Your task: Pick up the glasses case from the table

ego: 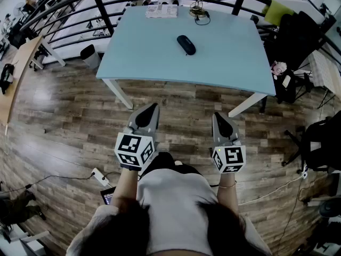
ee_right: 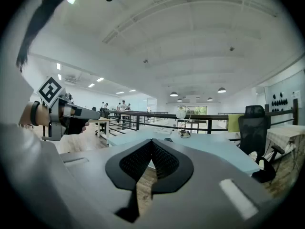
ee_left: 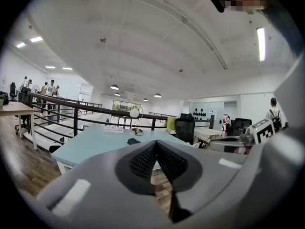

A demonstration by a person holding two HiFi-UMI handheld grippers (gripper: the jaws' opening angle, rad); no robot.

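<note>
The black glasses case (ego: 186, 45) lies on the light blue table (ego: 138, 52), a little beyond its middle. Both grippers are held over the wooden floor, short of the table's near edge and well apart from the case. My left gripper (ego: 154, 106) is shut with nothing in it, and so is my right gripper (ego: 217, 115). In the left gripper view the case (ee_left: 134, 141) shows small, just above the meeting jaw tips (ee_left: 156, 143). The right gripper view has the case (ee_right: 168, 140) beyond its closed jaw tips (ee_right: 152, 141).
Papers (ego: 161, 10) and a small lamp with a cable (ego: 198, 8) sit at the table's far edge. A black railing (ego: 80, 9) runs behind the table. Chairs with dark bags (ego: 295, 41) stand at the right. A power strip (ego: 100, 176) lies on the floor.
</note>
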